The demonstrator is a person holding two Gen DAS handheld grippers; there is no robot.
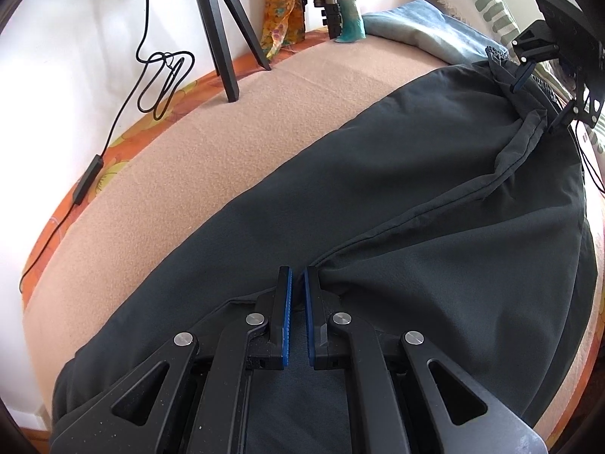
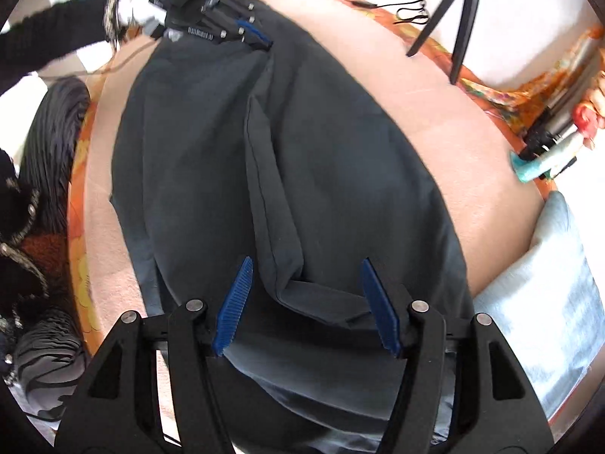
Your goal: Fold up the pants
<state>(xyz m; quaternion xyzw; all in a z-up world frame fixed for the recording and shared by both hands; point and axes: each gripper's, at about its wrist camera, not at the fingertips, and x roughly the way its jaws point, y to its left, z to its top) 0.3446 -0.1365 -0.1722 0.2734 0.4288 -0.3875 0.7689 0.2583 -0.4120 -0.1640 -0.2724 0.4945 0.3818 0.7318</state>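
Dark grey pants [image 1: 378, 196] lie lengthwise on a beige blanket [image 1: 211, 143], one half folded over the other, with a raised seam edge [image 1: 503, 159] along the middle. My left gripper [image 1: 297, 270] is shut, its blue pads pinching the pants fabric at the near end of that seam. It also shows in the right wrist view [image 2: 261, 39], pinching the far end of the pants [image 2: 321, 143]. My right gripper [image 2: 306, 268] is open, its blue pads either side of the folded edge at the other end; it shows in the left wrist view [image 1: 527, 72].
A black tripod [image 1: 223, 34] and a coiled cable [image 1: 162, 79] stand at the blanket's far edge. A teal figurine [image 1: 349, 19] and patterned cloth [image 1: 281, 7] sit behind. A light blue cushion [image 2: 556, 283] lies beside the pants. Dark clothing [image 2: 41, 196] is piled off the edge.
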